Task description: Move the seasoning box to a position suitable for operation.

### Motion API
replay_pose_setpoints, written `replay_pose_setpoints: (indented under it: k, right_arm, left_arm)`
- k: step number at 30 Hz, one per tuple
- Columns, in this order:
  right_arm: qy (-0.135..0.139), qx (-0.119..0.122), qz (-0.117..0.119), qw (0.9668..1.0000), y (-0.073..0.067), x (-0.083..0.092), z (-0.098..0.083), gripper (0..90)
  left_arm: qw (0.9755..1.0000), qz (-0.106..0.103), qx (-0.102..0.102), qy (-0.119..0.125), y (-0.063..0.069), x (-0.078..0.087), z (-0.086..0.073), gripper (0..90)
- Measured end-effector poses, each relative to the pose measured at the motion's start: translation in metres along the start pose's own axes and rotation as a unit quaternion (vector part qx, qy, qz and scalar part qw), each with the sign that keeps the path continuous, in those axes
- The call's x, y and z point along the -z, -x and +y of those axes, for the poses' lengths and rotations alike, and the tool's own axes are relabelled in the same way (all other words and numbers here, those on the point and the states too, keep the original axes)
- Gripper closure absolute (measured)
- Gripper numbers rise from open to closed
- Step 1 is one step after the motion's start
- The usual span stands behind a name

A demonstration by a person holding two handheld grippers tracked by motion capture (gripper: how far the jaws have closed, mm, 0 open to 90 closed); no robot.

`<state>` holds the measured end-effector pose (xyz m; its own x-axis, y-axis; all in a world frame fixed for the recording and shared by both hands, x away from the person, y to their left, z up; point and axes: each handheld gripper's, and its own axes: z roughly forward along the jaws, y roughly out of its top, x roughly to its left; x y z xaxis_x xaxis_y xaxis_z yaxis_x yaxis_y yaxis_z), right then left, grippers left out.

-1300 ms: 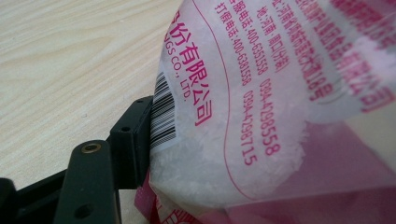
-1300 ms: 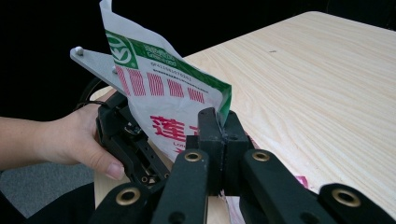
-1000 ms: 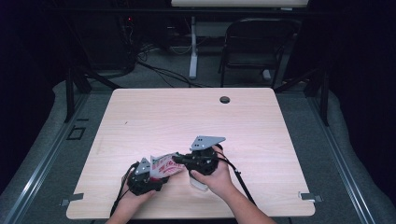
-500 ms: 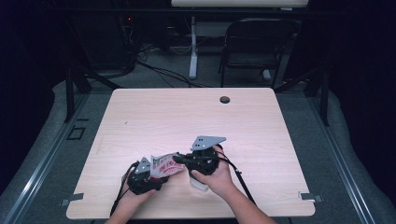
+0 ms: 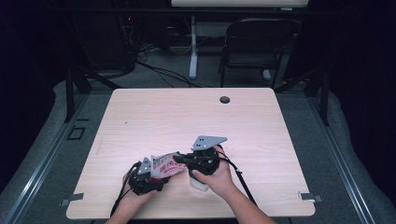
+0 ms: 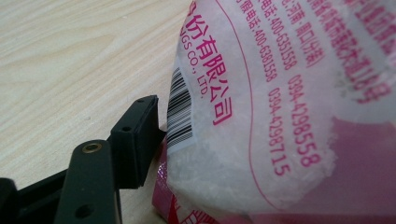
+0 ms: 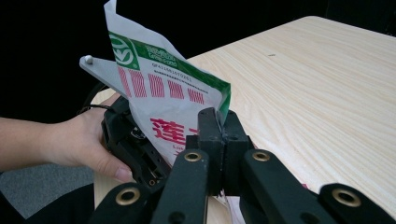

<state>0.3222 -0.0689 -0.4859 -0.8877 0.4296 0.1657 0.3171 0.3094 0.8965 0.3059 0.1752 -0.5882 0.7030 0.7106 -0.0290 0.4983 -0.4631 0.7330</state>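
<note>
A thin plastic bag (image 5: 164, 165), white with pink and green print, a barcode and coarse white grains showing through its translucent film, sits near the front edge of the pale wood-grain worktop (image 5: 154, 116), held up between the two grippers. The right gripper (image 7: 218, 135) has its matte black jaws pinched together on the bag's crinkled upper edge. The left gripper (image 5: 145, 177) presses one jaw against the bag's side; whether it is clamped I cannot tell. Both hands and the bag sit as they did a second ago.
</note>
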Motion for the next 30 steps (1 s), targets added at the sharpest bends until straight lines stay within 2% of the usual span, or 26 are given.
replay_pose_setpoints:
  k: [2, 13, 17, 21, 28, 30]
  right_arm:
    - [0.0, -0.002, 0.0, 1.0, 0.0, -0.0003, 0.0, 89.8]
    - [0.001, -0.002, -0.004, 1.0, 0.0, 0.0002, 0.0002, 89.8]
    - [-0.001, -0.001, -0.006, 1.0, 0.0003, 0.0009, 0.0, 89.8]
    - [-0.002, 0.0, -0.006, 1.0, 0.0004, 0.0015, 0.0, 89.8]
    - [-0.003, 0.005, -0.013, 0.9999, -0.0003, 0.003, -0.0001, 89.7]
    - [-0.003, 0.006, -0.013, 0.9999, -0.001, 0.0039, -0.0004, 89.7]
  left_arm:
    - [1.0, 0.004, -0.007, 0.0, 0.0009, -0.0002, 0.0003, 39.9]
    - [0.9999, 0.0, -0.012, 0.002, 0.0023, -0.0005, 0.0011, 51.0]
    - [0.9997, 0.003, -0.022, 0.004, 0.0036, -0.0004, 0.0013, 57.0]
    - [0.9996, 0.005, -0.029, 0.005, 0.0045, -0.0005, 0.0017, 59.3]
    - [0.9995, 0.009, -0.029, 0.005, 0.0057, -0.0003, 0.0032, 61.3]
    - [0.9994, 0.016, -0.03, 0.007, 0.0066, -0.0002, 0.0034, 61.8]
